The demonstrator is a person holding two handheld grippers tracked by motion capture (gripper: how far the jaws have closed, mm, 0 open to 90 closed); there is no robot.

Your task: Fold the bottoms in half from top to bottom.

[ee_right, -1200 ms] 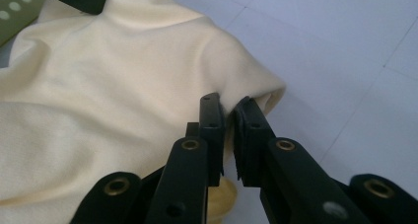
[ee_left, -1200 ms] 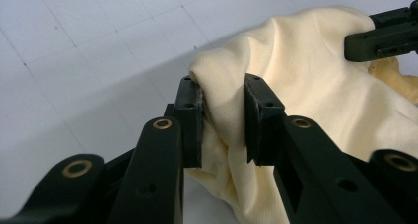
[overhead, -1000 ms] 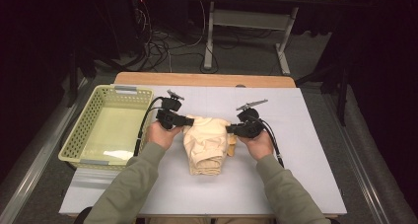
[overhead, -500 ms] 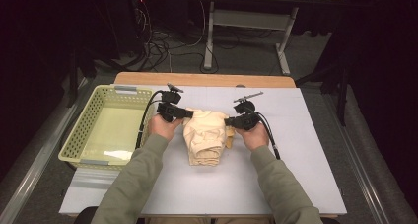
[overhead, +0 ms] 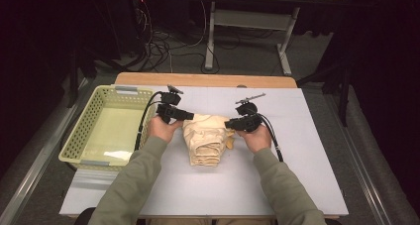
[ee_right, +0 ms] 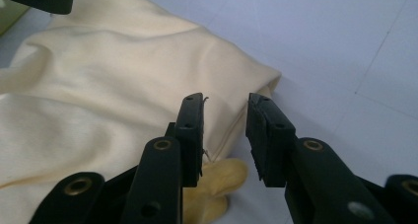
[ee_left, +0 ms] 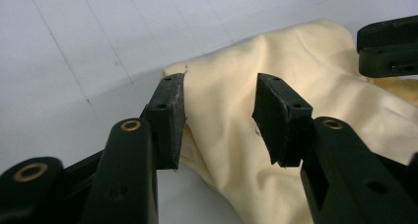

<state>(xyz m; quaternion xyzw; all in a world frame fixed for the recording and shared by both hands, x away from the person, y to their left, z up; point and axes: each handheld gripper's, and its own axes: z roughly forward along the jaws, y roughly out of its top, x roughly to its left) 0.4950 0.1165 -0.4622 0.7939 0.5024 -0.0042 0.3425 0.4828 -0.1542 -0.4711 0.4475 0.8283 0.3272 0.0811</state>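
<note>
Both my hands slid up the cloth (overhead: 205,138) and my jaws just opened off it, so next I grab and fold again.

The person wears a long-sleeved olive-green top whose sleeves reach to the wrists. The left gripper (overhead: 189,115) is matte black plastic with a black cable looping from its body and a small grey three-cornered plate on top. The right gripper (overhead: 228,124) matches it, with its own grey plate and trailing black cable. Seen close in the gripper views, each jaw is a black arm with brass-ringed pivot holes, small screw holes, and a rough-faced rectangular black pad (ee_left: 170,118).
</note>
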